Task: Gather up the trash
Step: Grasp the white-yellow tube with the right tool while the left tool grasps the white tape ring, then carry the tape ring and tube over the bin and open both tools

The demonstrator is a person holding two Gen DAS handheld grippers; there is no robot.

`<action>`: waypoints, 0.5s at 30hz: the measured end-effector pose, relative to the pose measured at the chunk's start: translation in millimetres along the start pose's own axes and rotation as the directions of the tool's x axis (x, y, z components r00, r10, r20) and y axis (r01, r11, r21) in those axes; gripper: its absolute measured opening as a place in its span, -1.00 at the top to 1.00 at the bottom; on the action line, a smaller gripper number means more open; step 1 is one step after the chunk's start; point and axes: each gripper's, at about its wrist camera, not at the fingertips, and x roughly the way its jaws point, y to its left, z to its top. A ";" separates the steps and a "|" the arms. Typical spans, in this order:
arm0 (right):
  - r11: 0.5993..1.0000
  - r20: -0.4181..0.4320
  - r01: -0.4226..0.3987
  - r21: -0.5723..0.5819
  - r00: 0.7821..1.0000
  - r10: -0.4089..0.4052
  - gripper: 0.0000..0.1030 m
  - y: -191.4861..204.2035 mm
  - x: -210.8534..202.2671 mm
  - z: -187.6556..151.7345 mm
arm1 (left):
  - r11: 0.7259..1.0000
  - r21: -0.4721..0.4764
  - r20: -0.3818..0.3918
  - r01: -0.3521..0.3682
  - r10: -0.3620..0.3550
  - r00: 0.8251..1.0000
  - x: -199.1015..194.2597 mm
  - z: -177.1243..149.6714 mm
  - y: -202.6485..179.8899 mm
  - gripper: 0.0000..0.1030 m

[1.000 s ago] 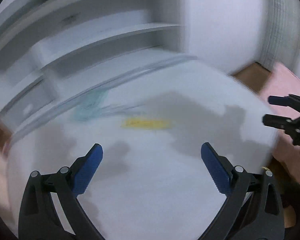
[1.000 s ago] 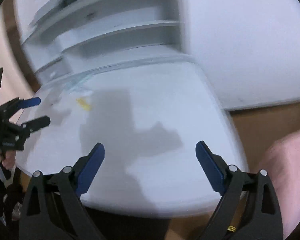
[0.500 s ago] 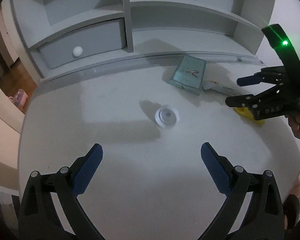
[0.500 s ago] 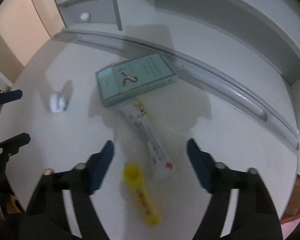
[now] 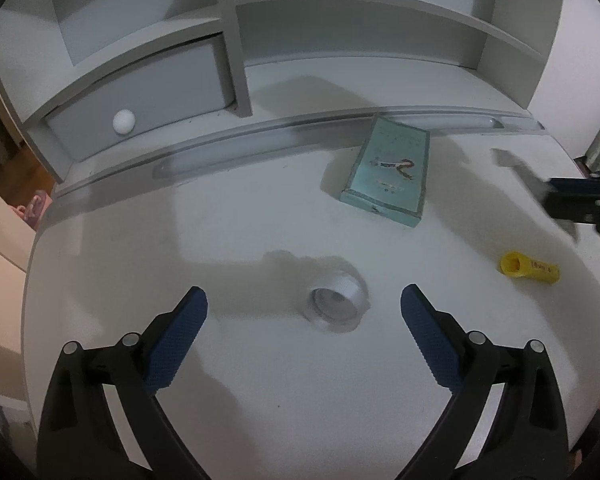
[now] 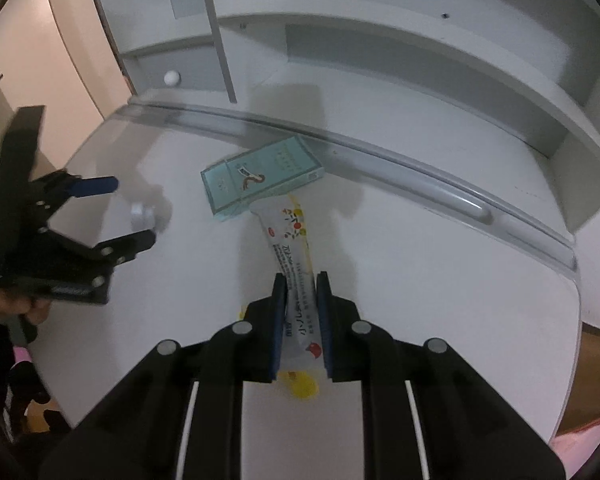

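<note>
In the left wrist view the right gripper (image 5: pixel 556 194) is blurred and cut off by the edge. Our left gripper (image 5: pixel 304 320) stands wide, holding nothing; a white cap (image 5: pixel 336 306) lies between its jaws, a box (image 5: pixel 388 170) beyond, a yellow tube (image 5: pixel 530 269) to the right.

In the right wrist view the jaws have just closed on a sachet (image 6: pixel 296 264); something yellow under it is mostly hidden.

left hand-held gripper (image 5: pixel 304 308) jaws wide | right hand-held gripper (image 6: pixel 301 288) jaws clamped

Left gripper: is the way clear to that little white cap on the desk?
Probably yes. The left gripper is open with the white cap just ahead between its fingers, and nothing lies between them on the desk.
</note>
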 end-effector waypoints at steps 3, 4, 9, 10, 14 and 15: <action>0.999 0.024 0.012 0.039 1.000 -0.013 0.69 -7.2 -20.5 -19.7 | 1.000 0.017 -0.014 0.011 -0.011 1.000 1.8 -1.9 -5.9 -0.16; 0.998 0.031 0.016 0.053 0.999 -0.018 0.69 -5.2 -21.0 -22.1 | 0.999 0.022 -0.023 0.029 -0.028 0.999 2.5 -2.9 -8.8 0.17; 0.985 0.080 0.055 0.166 0.994 -0.069 0.69 -30.4 -64.6 -76.8 | 0.995 0.046 0.005 0.093 -0.093 0.996 -12.3 -0.5 -37.9 0.34; 0.979 0.088 0.064 0.194 0.993 -0.083 0.69 -38.1 -75.1 -90.2 | 0.992 0.067 0.016 0.104 -0.105 0.994 -18.2 0.5 -50.7 0.34; 0.930 0.111 0.111 0.351 0.981 -0.159 0.69 -72.2 -114.2 -158.7 | 0.963 0.187 0.065 0.196 -0.212 0.975 -49.0 2.2 -124.9 0.34; 0.906 0.111 0.134 0.401 0.975 -0.193 0.69 -82.3 -125.8 -182.4 | 0.952 0.216 0.071 0.217 -0.237 0.969 -55.5 1.2 -142.1 0.34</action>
